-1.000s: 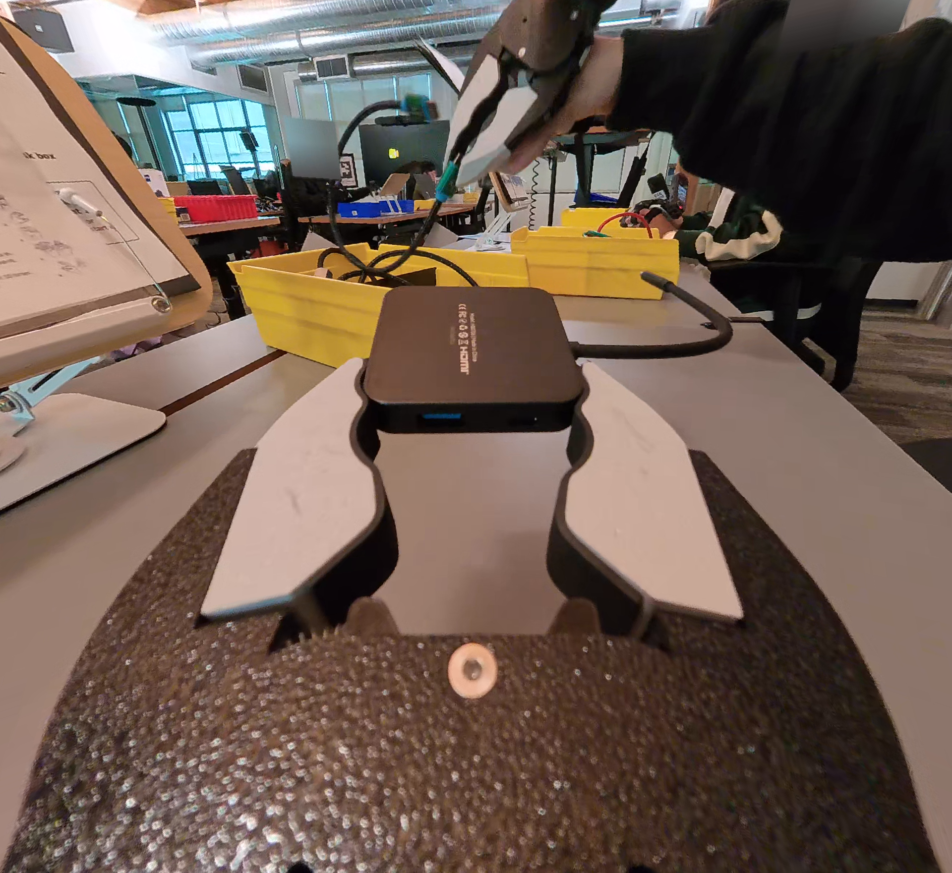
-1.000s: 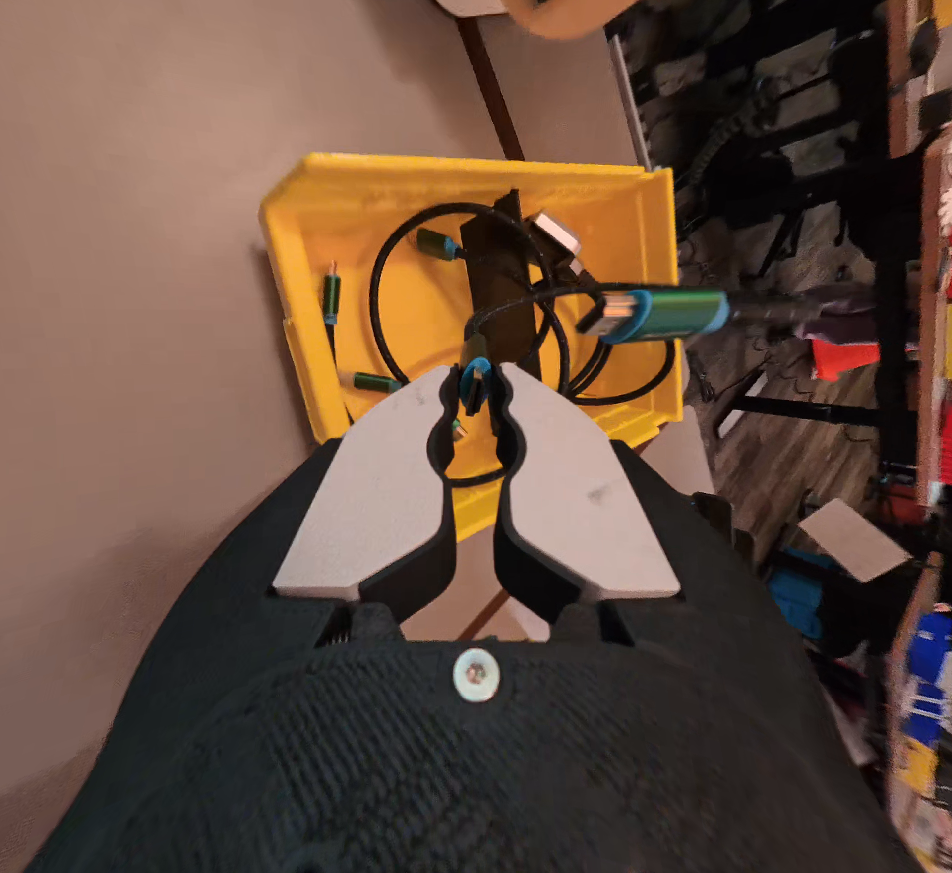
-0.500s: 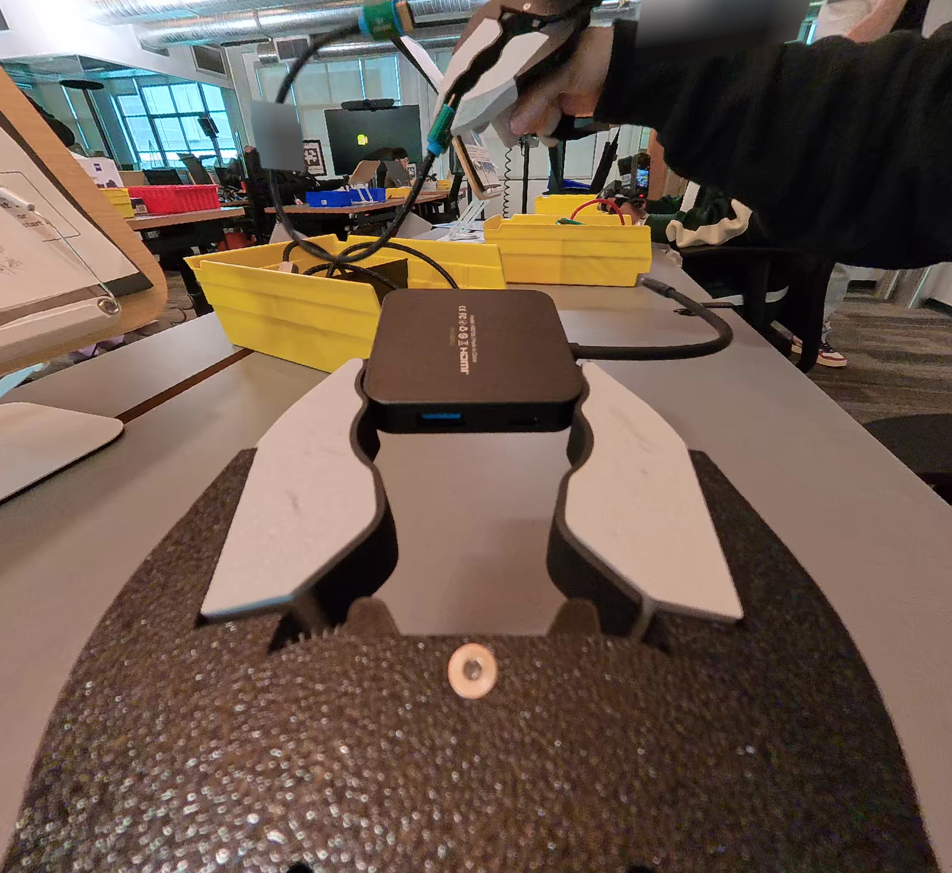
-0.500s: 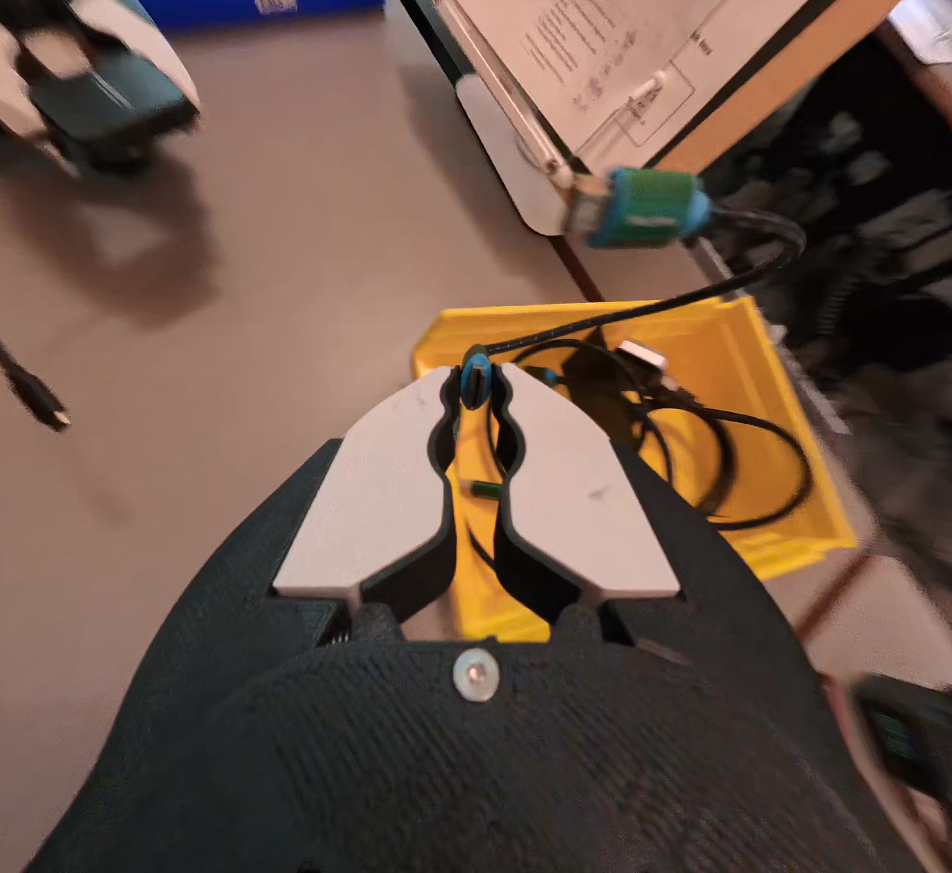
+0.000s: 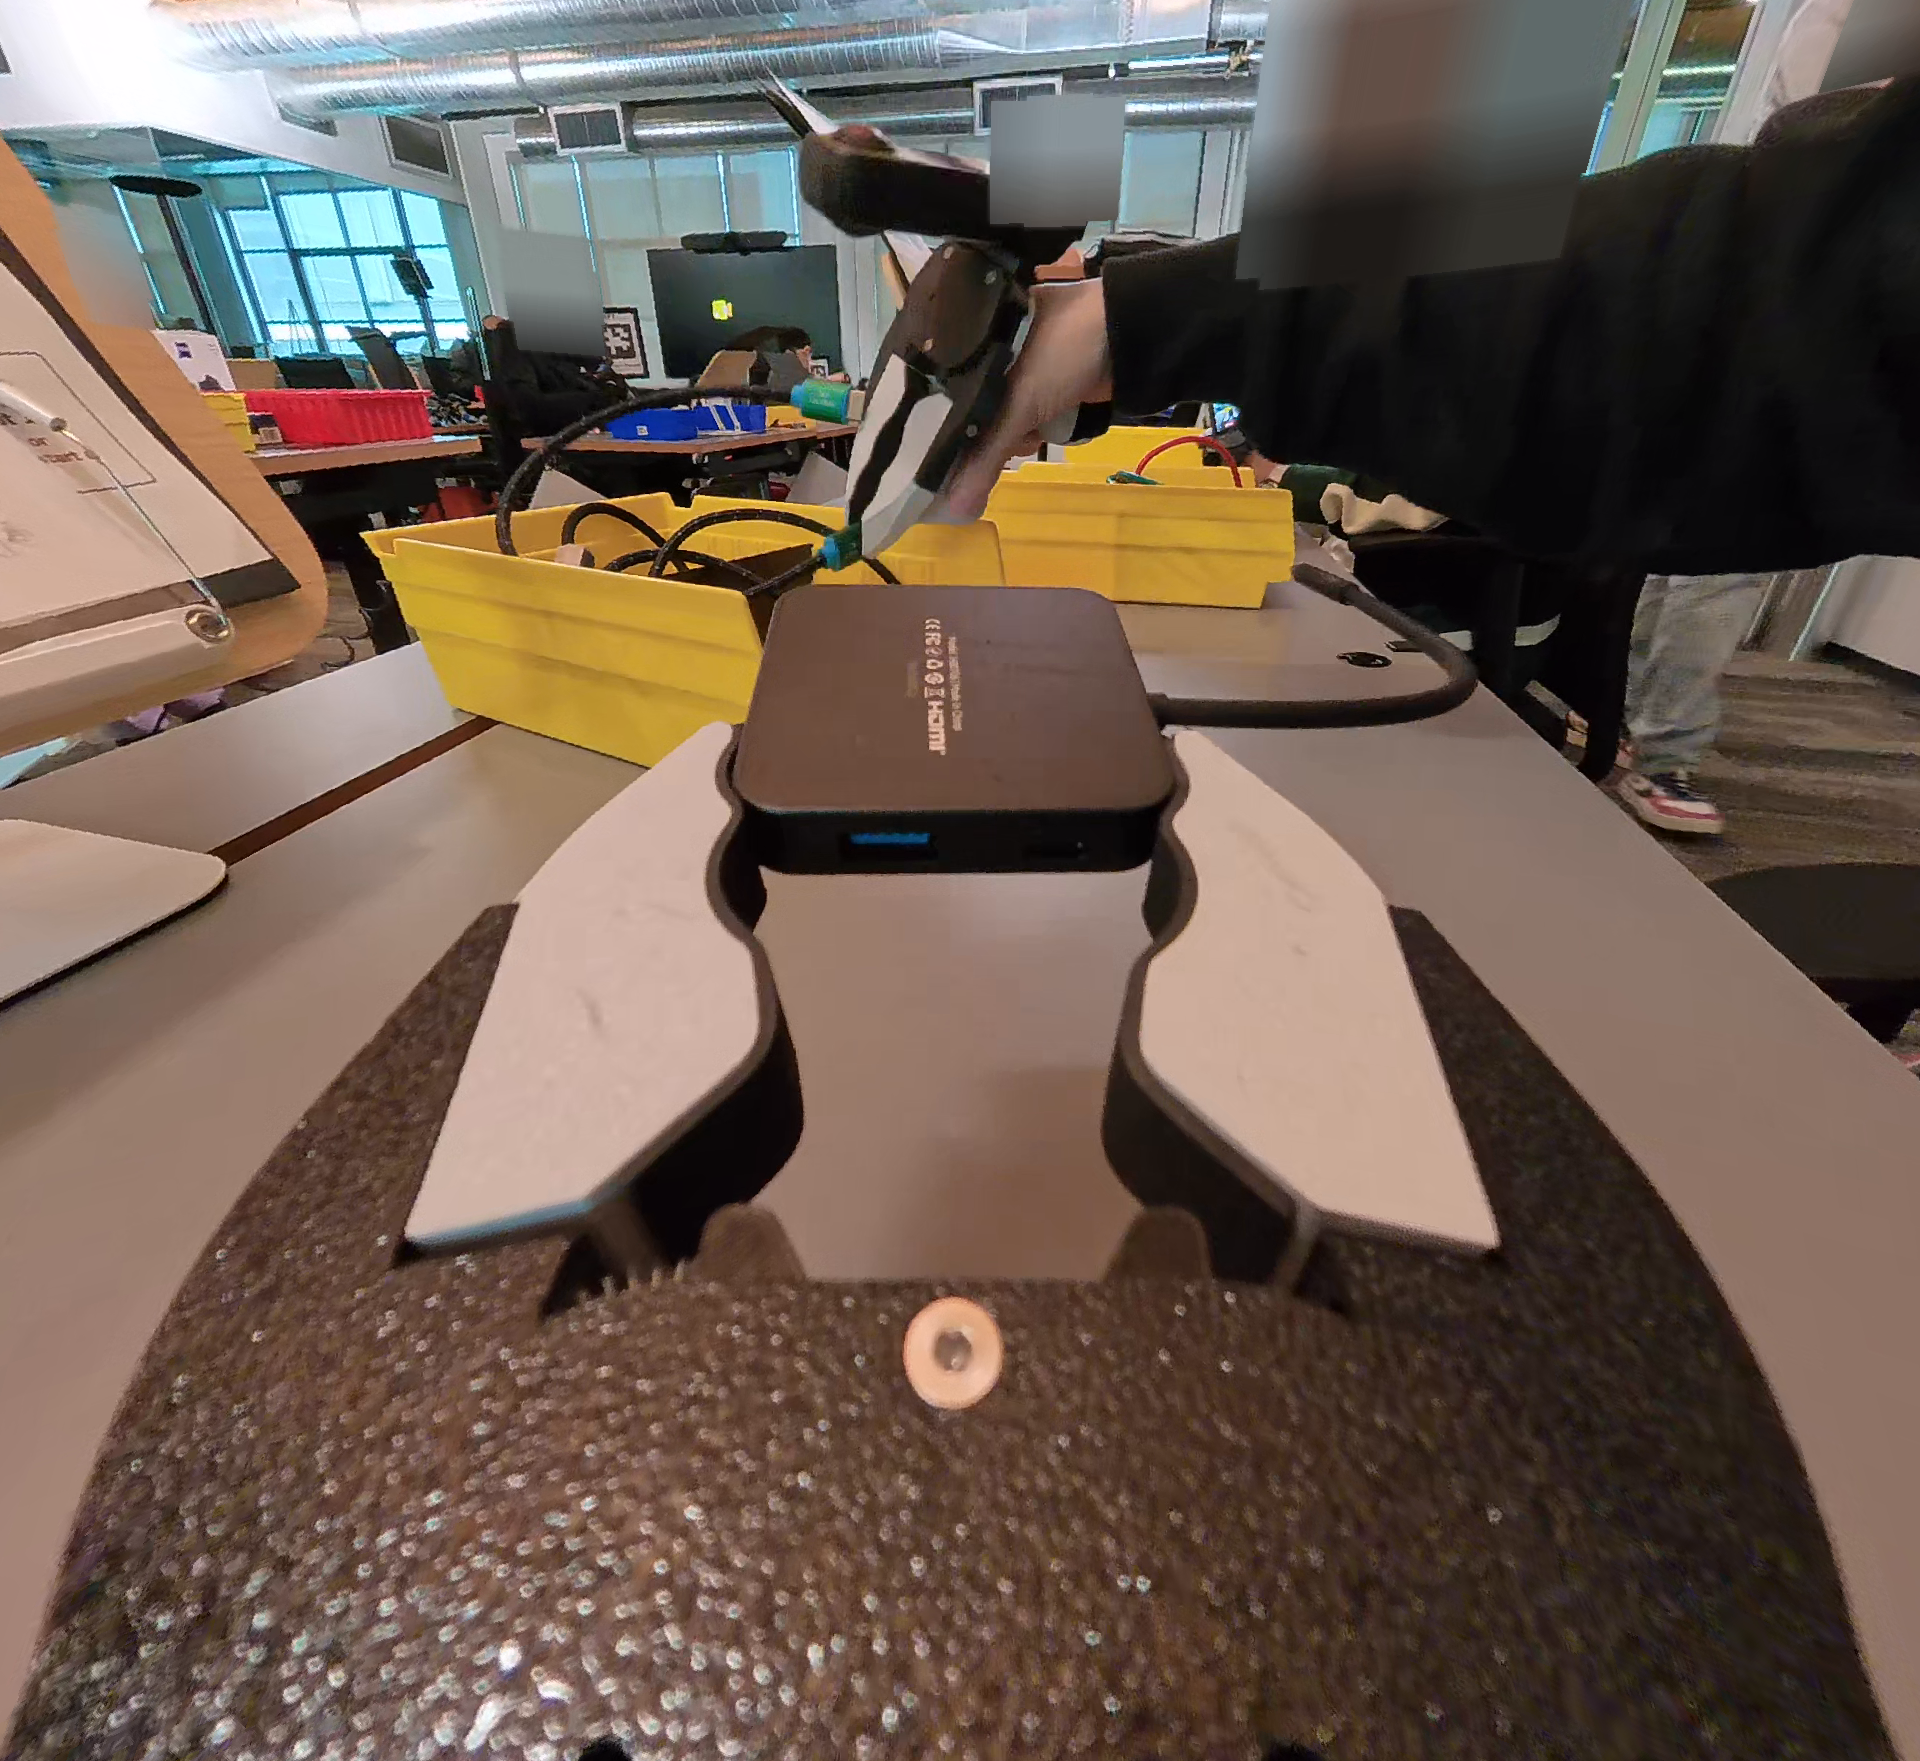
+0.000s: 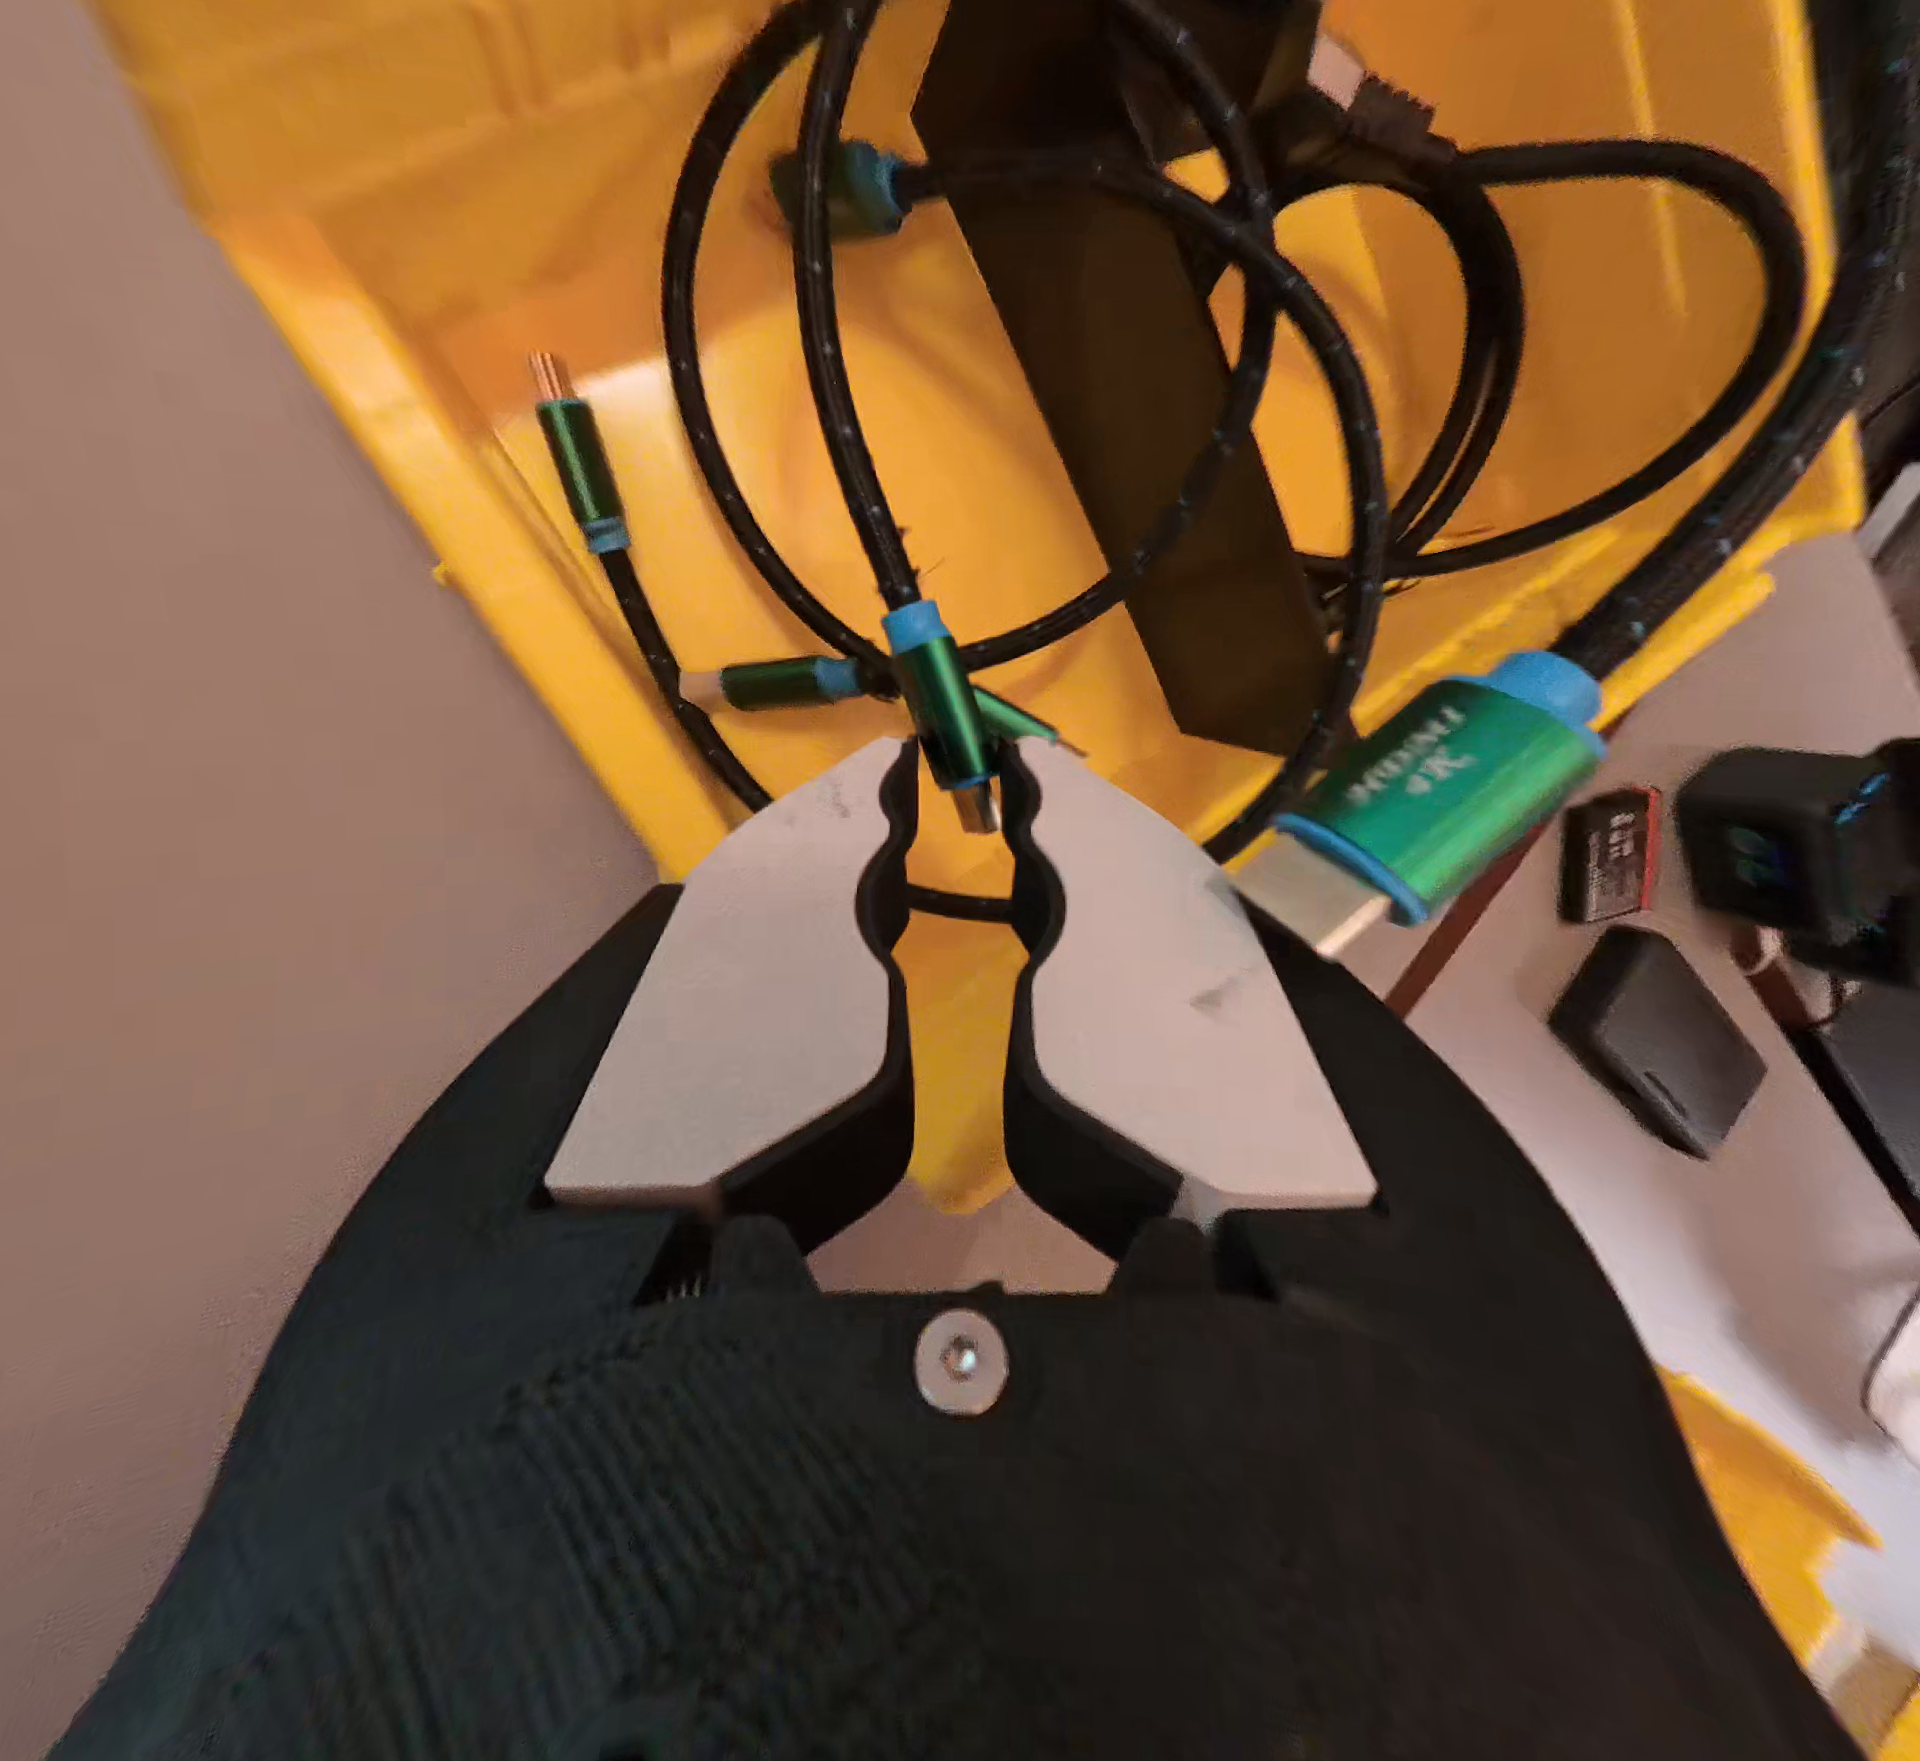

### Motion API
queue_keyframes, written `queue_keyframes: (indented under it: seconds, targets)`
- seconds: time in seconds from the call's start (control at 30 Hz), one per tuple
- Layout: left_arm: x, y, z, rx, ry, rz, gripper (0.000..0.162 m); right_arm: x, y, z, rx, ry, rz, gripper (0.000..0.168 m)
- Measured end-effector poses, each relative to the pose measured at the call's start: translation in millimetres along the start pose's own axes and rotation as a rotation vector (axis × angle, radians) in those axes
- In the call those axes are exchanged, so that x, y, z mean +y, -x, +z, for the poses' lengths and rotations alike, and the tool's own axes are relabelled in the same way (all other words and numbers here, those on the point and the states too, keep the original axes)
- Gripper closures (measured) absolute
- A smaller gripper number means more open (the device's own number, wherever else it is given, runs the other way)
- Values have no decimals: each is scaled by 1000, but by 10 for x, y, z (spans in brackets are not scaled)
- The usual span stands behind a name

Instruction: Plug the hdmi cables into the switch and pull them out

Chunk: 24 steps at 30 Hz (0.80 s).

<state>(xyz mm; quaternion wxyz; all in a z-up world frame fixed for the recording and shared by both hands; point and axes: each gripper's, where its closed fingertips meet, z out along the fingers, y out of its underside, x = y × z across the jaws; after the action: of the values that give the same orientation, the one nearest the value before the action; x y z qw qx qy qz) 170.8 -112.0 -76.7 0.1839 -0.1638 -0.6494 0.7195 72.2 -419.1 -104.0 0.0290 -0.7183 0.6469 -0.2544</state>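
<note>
The small green plug at centre frame, over the yellow bin, looks light and rigid on a springy braided cable; the right tool pinches its metal shell, the best hold. The smooth, slide-prone switch, mid-frame on the worktop, sits clamped by its sides in the left tool.

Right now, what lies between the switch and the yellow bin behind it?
In the left wrist view, only bare grey table shows between the switch and the yellow bin.
</note>
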Motion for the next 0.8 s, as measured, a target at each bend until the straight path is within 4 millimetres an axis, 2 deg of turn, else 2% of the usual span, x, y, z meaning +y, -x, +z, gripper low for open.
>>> queue_keyframes:
  seconds: [0.1, 0.2, 0.33, 0.4, 0.43, 0.5, 0.57, 0.6, 0.67, 0.7, 0.8]
  targets:
    - [5, -20, 13, 5, 4, 5, 90, 220, 257, 35, -143, 148, 97, 129]
    - [4, -21, 13, 5, 2, 6, 90, 343, 188, -44, -120, 182, 182, 129]
    - [-3, -16, 11, 3, -4, 4, 90, 309, 64, -286, -83, 82, 237, 127]
    - [-5, -19, 15, 0, -6, 12, 90, 94, 154, -487, -102, -61, 230, 125]
    - [-8, -20, 19, -3, -8, 20, 90, -53, 297, -601, -152, -146, 228, 123]
    - [-19, -28, 32, -12, -15, 45, 90, -396, 724, -827, -326, -320, 258, 118]
    - [-55, -52, 55, -25, -30, 87, 90, -773, 1244, -1049, -572, -467, 357, 95]
    - [-79, -74, 75, -34, -35, 117, 90, -931, 1514, -1142, -709, -505, 403, 91]
    - [-97, -154, 132, -19, -38, 149, 90, -1101, 2035, -1194, -938, -458, 442, 98]
    - [-77, -186, 165, -9, -35, 147, 90, -1145, 2264, -1163, -1020, -408, 448, 95]
    - [16, -258, 232, 20, -13, 155, 90, -1280, 2766, -1071, -1247, -278, 552, 93]
